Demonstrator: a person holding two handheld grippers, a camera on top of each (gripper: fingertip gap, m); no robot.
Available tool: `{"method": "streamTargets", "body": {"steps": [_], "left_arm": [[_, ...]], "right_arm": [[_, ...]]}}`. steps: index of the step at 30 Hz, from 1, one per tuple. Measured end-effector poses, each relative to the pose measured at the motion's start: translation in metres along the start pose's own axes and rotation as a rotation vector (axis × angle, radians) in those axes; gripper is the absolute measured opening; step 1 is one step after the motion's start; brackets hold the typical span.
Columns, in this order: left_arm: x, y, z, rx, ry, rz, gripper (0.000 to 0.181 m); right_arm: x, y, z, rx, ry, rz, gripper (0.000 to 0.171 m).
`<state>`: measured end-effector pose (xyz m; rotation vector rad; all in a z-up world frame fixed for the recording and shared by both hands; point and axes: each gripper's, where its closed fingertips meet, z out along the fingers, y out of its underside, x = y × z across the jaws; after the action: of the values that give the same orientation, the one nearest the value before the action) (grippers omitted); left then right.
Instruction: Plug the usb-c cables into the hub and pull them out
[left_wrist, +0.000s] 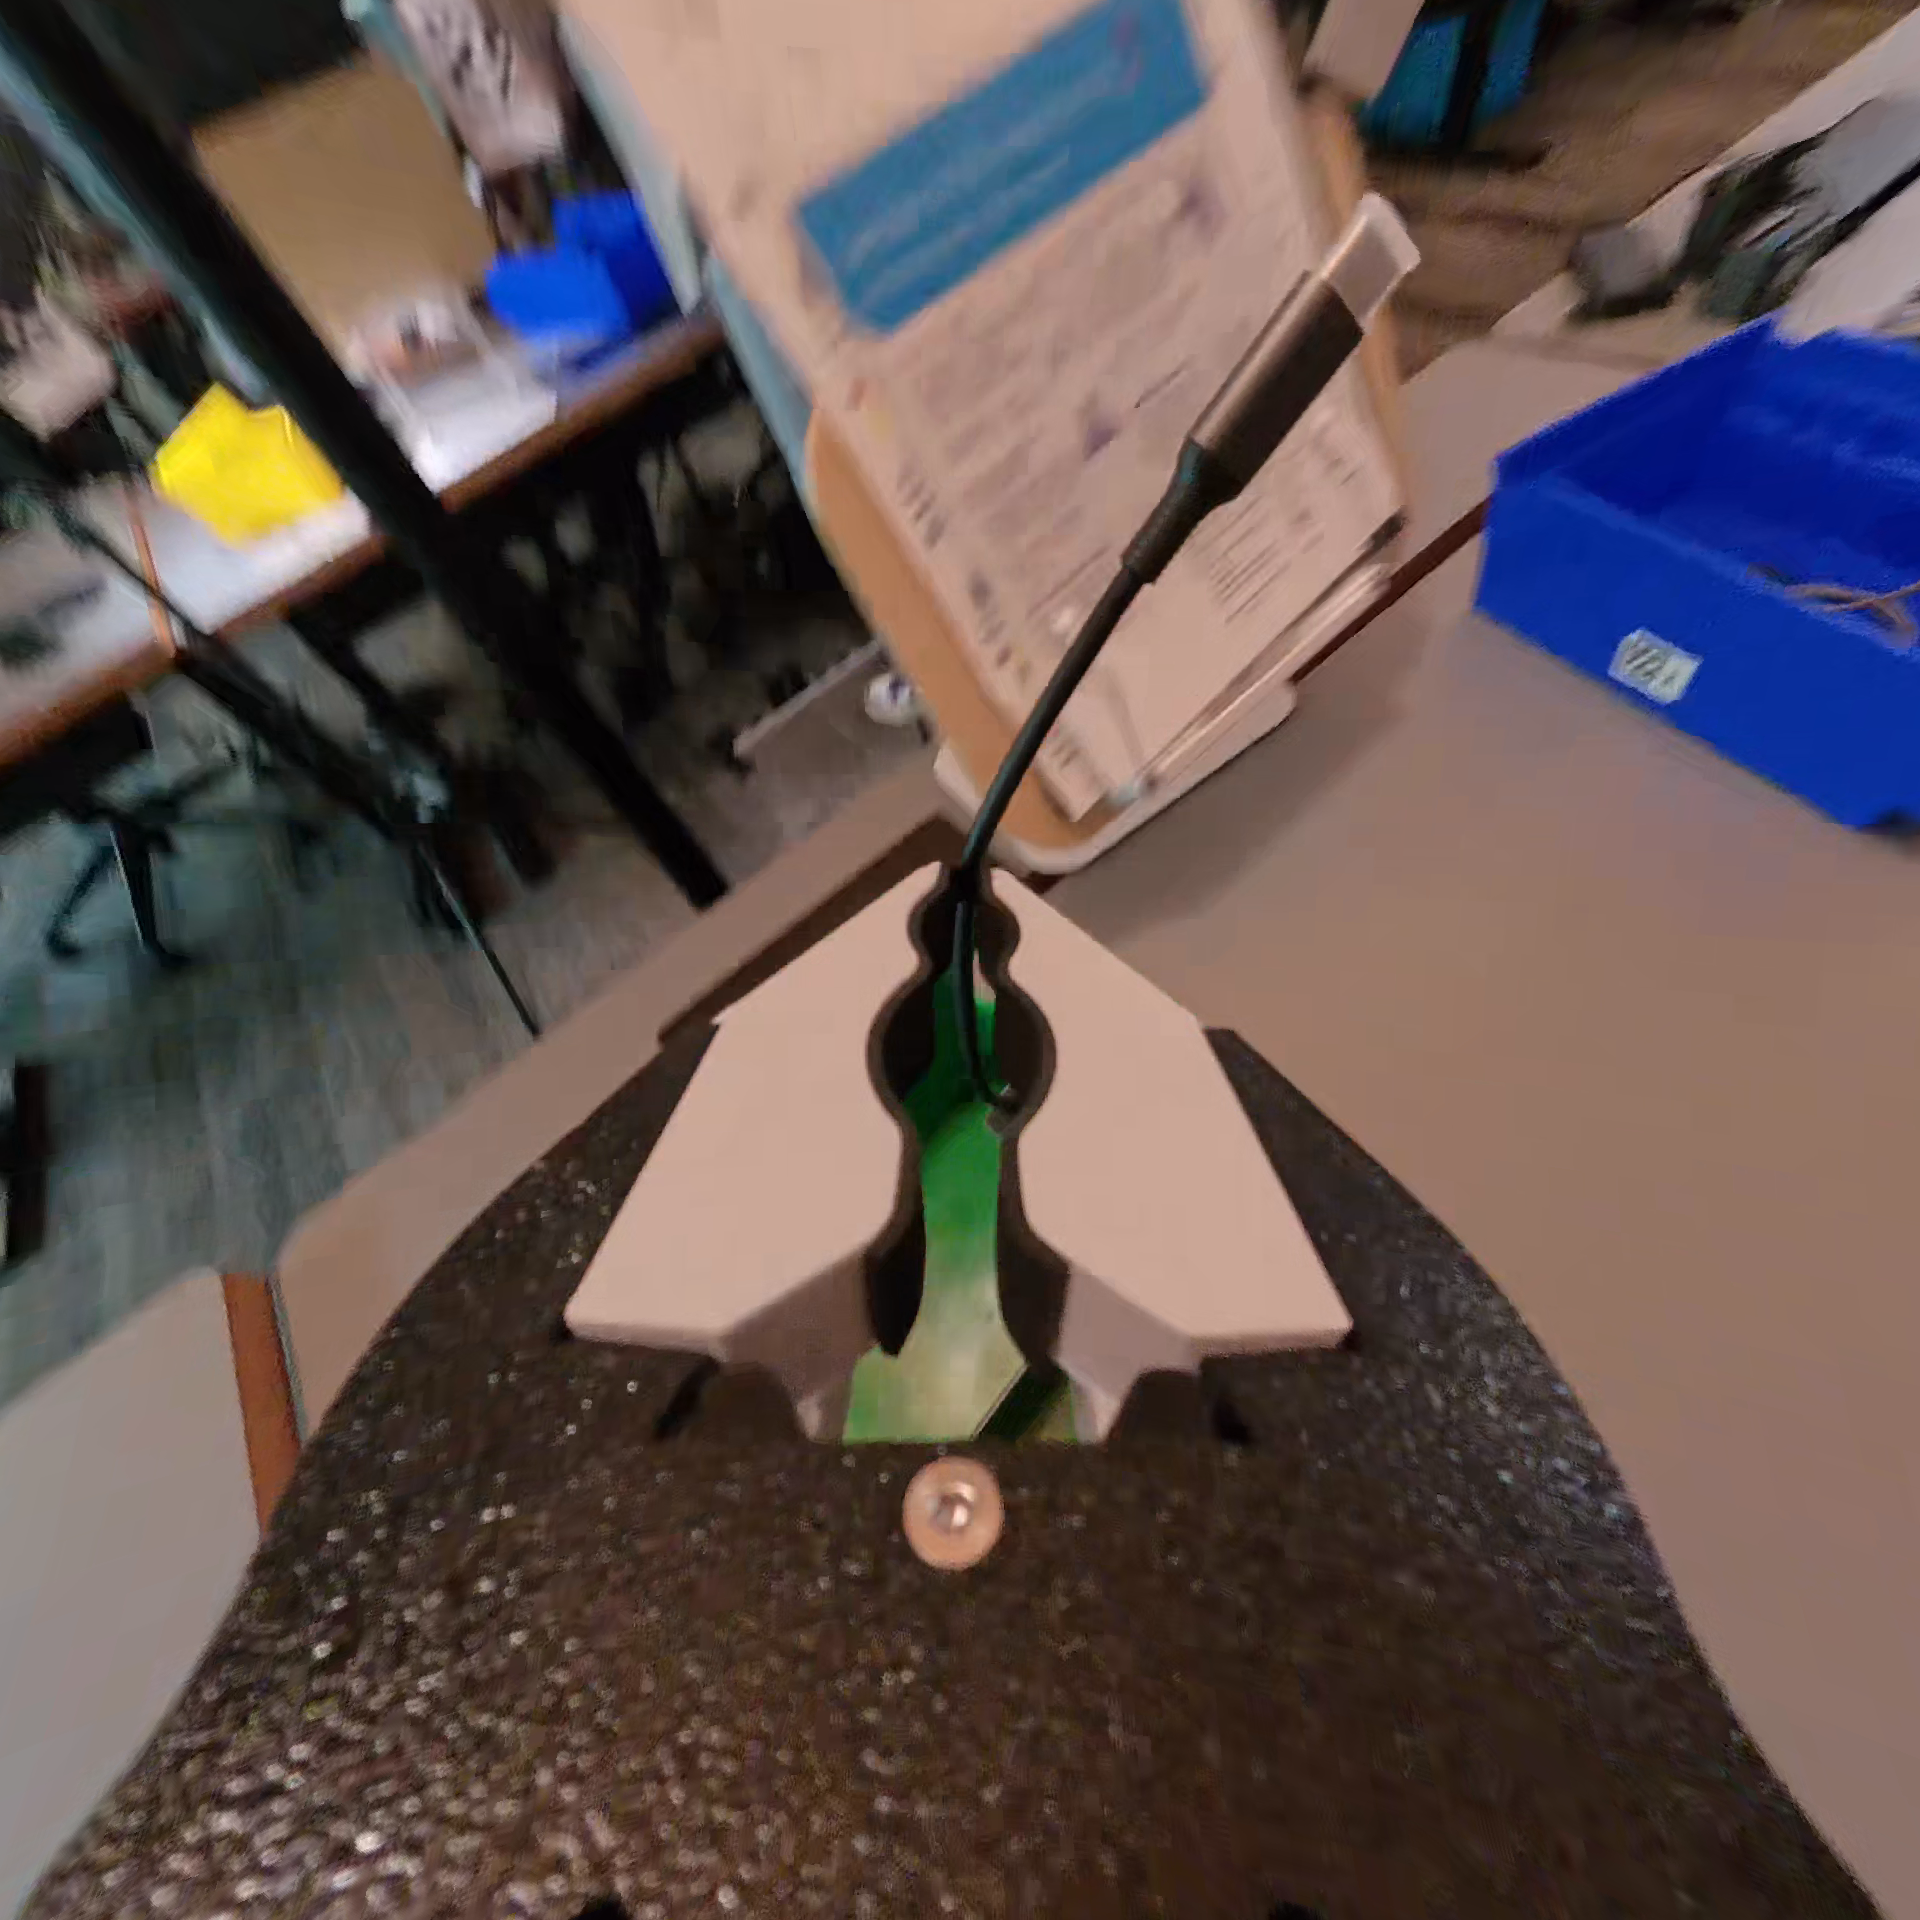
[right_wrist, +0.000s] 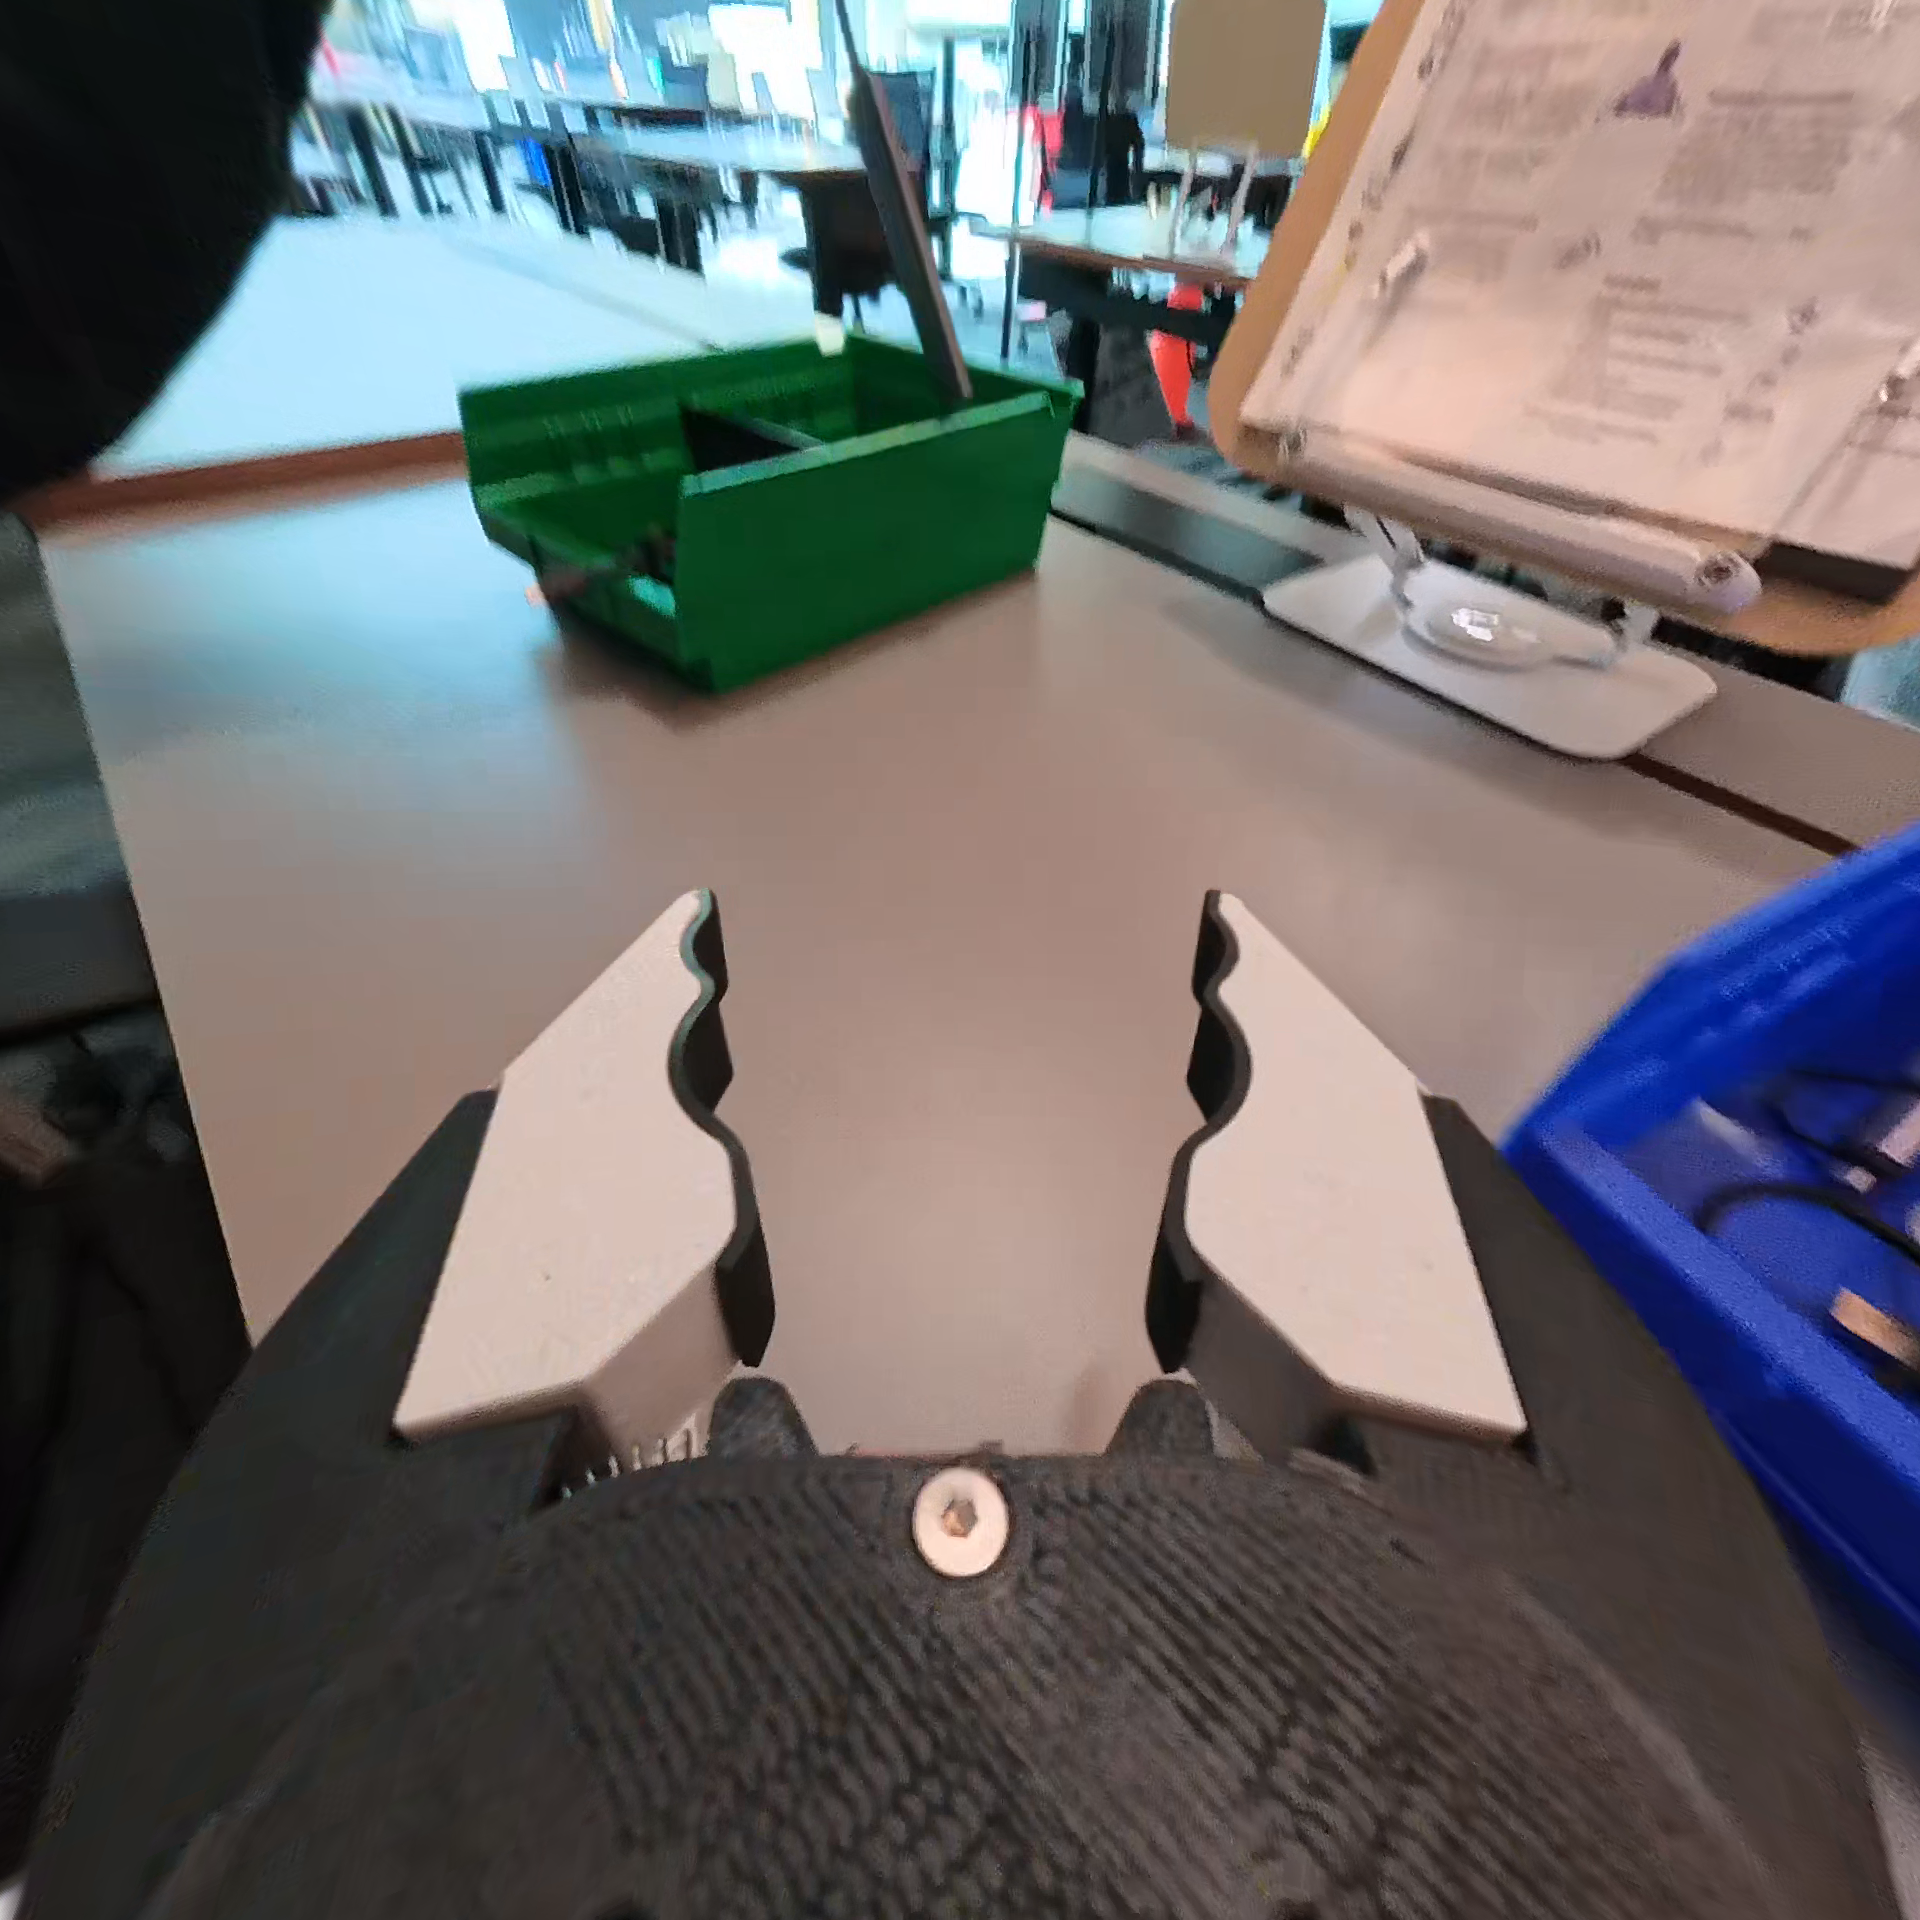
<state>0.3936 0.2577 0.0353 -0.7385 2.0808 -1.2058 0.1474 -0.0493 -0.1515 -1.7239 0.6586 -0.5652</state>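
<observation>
Up close on the left wrist view, the left gripper (left_wrist: 966, 883) has its 2 pale fingers (left_wrist: 790, 1143) pinched together on a thin black usb-c cable (left_wrist: 1049, 707). The cable curves up and to the right, and its metal plug (left_wrist: 1288, 343) hangs in the air, free of everything. Something green shows through the gap between the fingers; I cannot tell what it is. Below lies a grey-brown table (left_wrist: 1455, 1039) whose near-left corner falls away to a dark carpeted floor. A blue bin (left_wrist: 1714, 582) sits on the right of the table, and a clipboard on a stand (left_wrist: 1039, 416) rises just behind the plug. Farther left are other desks carrying yellow and blue items, all blurred.

Over on the right wrist view, the right gripper (right_wrist: 961, 1039) stands wide apart and empty above a bare stretch of the table (right_wrist: 935, 779). A green bin (right_wrist: 769, 499) with a divider rests ahead, well apart from the fingertips. The clipboard stand (right_wrist: 1496, 665) occupies the far right, near the table's back edge. The blue bin (right_wrist: 1704, 1195) crowds the right finger, with dark cables lying inside. No hub can be made out in either view. Beyond, a bright room with rows of desks is visible.
</observation>
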Motion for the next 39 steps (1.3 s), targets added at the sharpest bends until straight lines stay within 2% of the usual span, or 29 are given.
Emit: {"method": "streamTargets", "body": {"steps": [1, 3, 5, 9, 11, 12, 15, 16, 17, 18, 20, 21, 22, 23, 24, 27, 28, 29, 30, 31, 32, 35, 39], "left_arm": [[0.015, -0.017, -0.01, 0.044, 0.013, 0.037, 0.0], [0.045, -0.046, -0.026, 0.12, 0.028, 0.095, 0.001], [0.084, -0.063, -0.036, 0.156, 0.134, 0.113, 0.001], [0.162, -0.067, -0.039, 0.154, 0.344, 0.077, 0.001], [0.199, -0.064, -0.04, 0.165, 0.418, 0.097, 0.001], [0.219, -0.063, -0.043, 0.185, 0.456, 0.125, 0.001], [0.269, -0.059, -0.051, 0.269, 0.543, 0.241, 0.0], [0.281, -0.057, -0.053, 0.288, 0.553, 0.267, 0.0], [0.291, -0.055, -0.053, 0.294, 0.563, 0.274, 0.0], [0.3, -0.052, -0.052, 0.284, 0.574, 0.274, 0.0], [0.314, -0.048, -0.049, 0.273, 0.569, 0.273, 0.0], [0.322, -0.046, -0.049, 0.267, 0.576, 0.281, 0.0], [0.329, -0.044, -0.048, 0.259, 0.577, 0.289, 0.0], [0.333, -0.045, -0.046, 0.257, 0.558, 0.299, 0.001], [0.337, -0.044, -0.045, 0.25, 0.538, 0.325, 0.0], [0.345, -0.043, -0.041, 0.249, 0.494, 0.352, 0.002], [0.347, -0.045, -0.041, 0.279, 0.491, 0.326, 0.014], [0.347, -0.047, -0.042, 0.305, 0.479, 0.288, 0.05], [0.344, -0.046, -0.042, 0.321, 0.469, 0.234, 0.076], [0.345, -0.042, -0.044, 0.334, 0.487, 0.175, 0.086], [0.349, -0.035, -0.048, 0.354, 0.54, 0.121, 0.085], [0.369, 0.007, -0.047, 0.379, 0.663, 0.045, 0.059], [0.399, 0.058, -0.025, 0.314, 0.609, 0.096, 0.05]], "right_arm": [[-0.004, -0.01, 0.008, 0.044, -0.008, 0.025, 0.092], [-0.013, -0.028, 0.024, 0.124, -0.027, 0.078, 0.092], [-0.015, -0.047, 0.036, 0.192, 0.045, 0.063, 0.091], [-0.033, -0.081, 0.043, 0.297, 0.262, -0.31, 0.094], [-0.05, -0.084, 0.051, 0.277, 0.275, -0.472, 0.094], [-0.057, -0.081, 0.055, 0.263, 0.243, -0.467, 0.095], [-0.079, -0.075, 0.058, 0.285, 0.016, -0.209, 0.096], [-0.081, -0.072, 0.057, 0.278, -0.033, -0.143, 0.086], [-0.079, -0.07, 0.056, 0.271, -0.033, -0.121, 0.077], [-0.073, -0.069, 0.054, 0.277, 0.001, -0.121, 0.076], [-0.069, -0.062, 0.056, 0.237, 0.023, -0.131, 0.047], [-0.065, -0.056, 0.059, 0.205, 0.033, -0.125, 0.048], [-0.063, -0.052, 0.062, 0.185, 0.039, -0.125, 0.036], [-0.06, -0.049, 0.063, 0.17, 0.059, -0.129, 0.01], [-0.056, -0.047, 0.064, 0.166, 0.089, -0.13, 0.009], [-0.059, -0.05, 0.064, 0.244, 0.02, -0.027, 0.008], [-0.058, -0.055, 0.06, 0.307, -0.001, 0.032, 0.008], [-0.059, -0.062, 0.054, 0.38, -0.054, 0.088, 0.008], [-0.06, -0.071, 0.045, 0.474, -0.115, 0.148, 0.008], [-0.055, -0.08, 0.034, 0.56, -0.143, 0.227, 0.008], [-0.047, -0.086, 0.024, 0.631, -0.158, 0.303, 0.008], [-0.036, -0.098, 0.0, 0.786, -0.249, 0.469, 0.008], [-0.044, -0.109, -0.011, 0.897, -0.358, 0.521, 0.008]]}}
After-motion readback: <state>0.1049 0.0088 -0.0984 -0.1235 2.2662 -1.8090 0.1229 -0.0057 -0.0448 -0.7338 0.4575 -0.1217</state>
